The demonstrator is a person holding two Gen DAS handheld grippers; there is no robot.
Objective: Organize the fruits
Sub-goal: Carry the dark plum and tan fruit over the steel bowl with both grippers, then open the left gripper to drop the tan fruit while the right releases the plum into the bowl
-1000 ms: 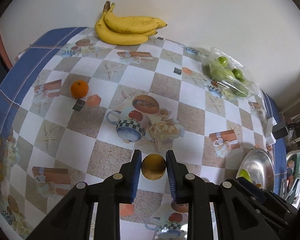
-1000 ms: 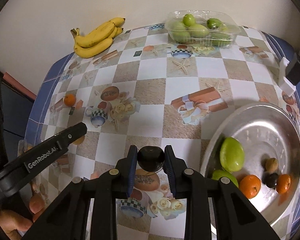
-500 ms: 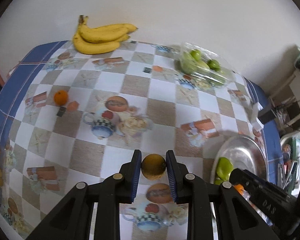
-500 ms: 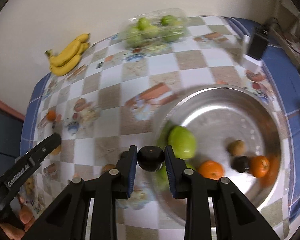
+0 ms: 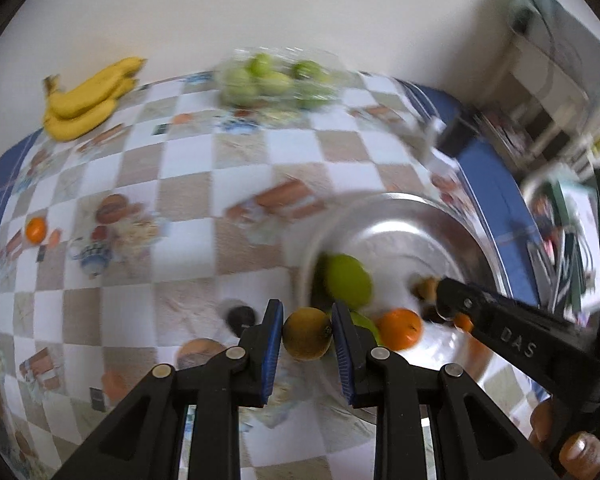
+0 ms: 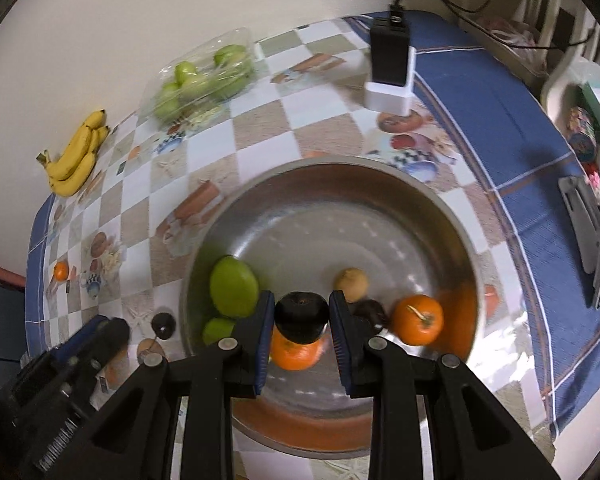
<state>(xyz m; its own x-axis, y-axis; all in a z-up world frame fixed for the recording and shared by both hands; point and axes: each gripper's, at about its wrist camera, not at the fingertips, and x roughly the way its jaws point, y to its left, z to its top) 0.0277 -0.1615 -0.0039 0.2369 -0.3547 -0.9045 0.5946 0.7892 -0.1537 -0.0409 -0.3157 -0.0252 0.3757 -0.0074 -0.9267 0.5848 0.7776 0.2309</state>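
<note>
My left gripper [image 5: 306,340] is shut on a yellow-brown round fruit [image 5: 306,338], held above the table just left of the metal bowl [image 5: 428,216]. My right gripper [image 6: 300,322] is shut on a dark round fruit [image 6: 301,316], held over the near part of the metal bowl [image 6: 340,208]. In the bowl lie a large green fruit [image 6: 233,287], a smaller green one [image 6: 218,330], two oranges [image 6: 418,319], a brown fruit [image 6: 352,279] and a dark fruit [image 6: 370,312]. The right gripper's arm [image 5: 512,334] reaches over the bowl in the left wrist view.
A dark fruit [image 6: 163,323] lies on the checked tablecloth left of the bowl. A small orange [image 6: 61,270], bananas [image 6: 76,154] and a clear pack of green fruit [image 6: 200,80] sit farther back. A black-and-white box [image 6: 390,68] stands behind the bowl.
Both grippers have moved right toward the bowl with their fruit. The right gripper is now over the bowl's inside; the left is beside its left rim.
</note>
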